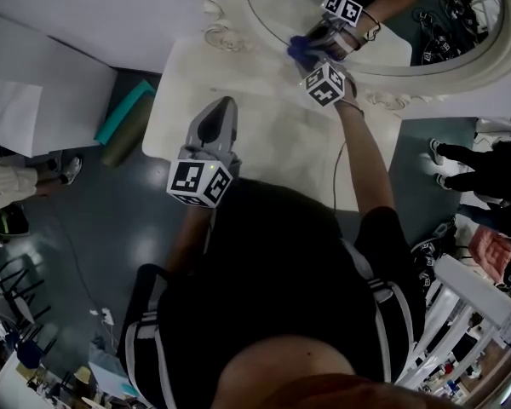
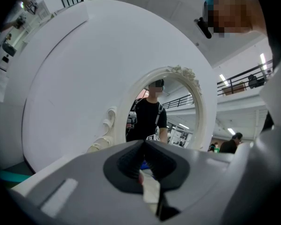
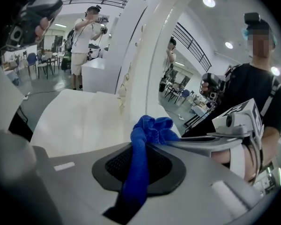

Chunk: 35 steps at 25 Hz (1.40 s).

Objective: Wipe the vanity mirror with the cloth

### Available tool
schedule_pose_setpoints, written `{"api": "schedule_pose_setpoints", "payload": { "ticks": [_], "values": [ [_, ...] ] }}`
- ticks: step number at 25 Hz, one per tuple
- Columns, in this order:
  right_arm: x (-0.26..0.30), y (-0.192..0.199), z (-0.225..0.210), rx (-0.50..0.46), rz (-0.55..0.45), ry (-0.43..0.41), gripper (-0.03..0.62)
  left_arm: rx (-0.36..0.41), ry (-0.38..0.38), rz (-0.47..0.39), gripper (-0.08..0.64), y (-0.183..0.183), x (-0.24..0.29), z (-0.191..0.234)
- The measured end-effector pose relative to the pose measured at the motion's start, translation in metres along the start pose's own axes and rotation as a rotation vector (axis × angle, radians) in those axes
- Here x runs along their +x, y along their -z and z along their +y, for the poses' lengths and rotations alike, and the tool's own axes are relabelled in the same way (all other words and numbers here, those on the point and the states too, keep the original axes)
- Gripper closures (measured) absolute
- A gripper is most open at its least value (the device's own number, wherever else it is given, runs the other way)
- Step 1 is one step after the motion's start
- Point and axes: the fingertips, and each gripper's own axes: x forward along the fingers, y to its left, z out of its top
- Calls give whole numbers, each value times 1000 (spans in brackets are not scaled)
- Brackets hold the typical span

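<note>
Right claw (image 3: 141, 146) clamped on cloth (image 3: 152, 125) (bunched blue), touching mirror (image 3: 203, 55).

No word, number or brand name can be read anywhere. The only printed marks are black-and-white square patterns on the marker cube (image 1: 199, 182) behind the left claw (image 1: 226, 100) and on the second marker cube (image 1: 325, 84) behind the right claw (image 1: 302, 51). They hold no letters.

right gripper (image 3: 141, 143) | jaws clamp blue cloth (image 3: 152, 127) (bunched) | seemingly touching vanity mirror (image 3: 210, 64)
</note>
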Motion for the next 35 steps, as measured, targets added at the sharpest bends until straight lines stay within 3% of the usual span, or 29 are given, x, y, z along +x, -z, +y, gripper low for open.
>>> {"api": "schedule_pose_setpoints", "payload": {
  "ticks": [7,11,17,19,22,29,35],
  "values": [
    [-4,8,-2,251,-34,-105,531,-4,37,26,548,4,5,3],
    [-6,5,-1,248,-73,-95,529,3,64,39,548,4,12,2],
    [-29,-1,6,40,-156,84,526,26,111,32,548,-1,23,-12],
    [-46,-9,4,40,-224,143,526,26,119,32,548,-1,28,-17],
    [-81,-25,-5,135,-374,228,526,28,140,29,548,-2,35,-29],
    [-175,-44,-27,484,-709,397,526,53,192,-5,548,-18,50,-60],
    [-288,-23,-67,708,-976,712,526,76,236,-28,548,-30,62,-86]
  ]
}}
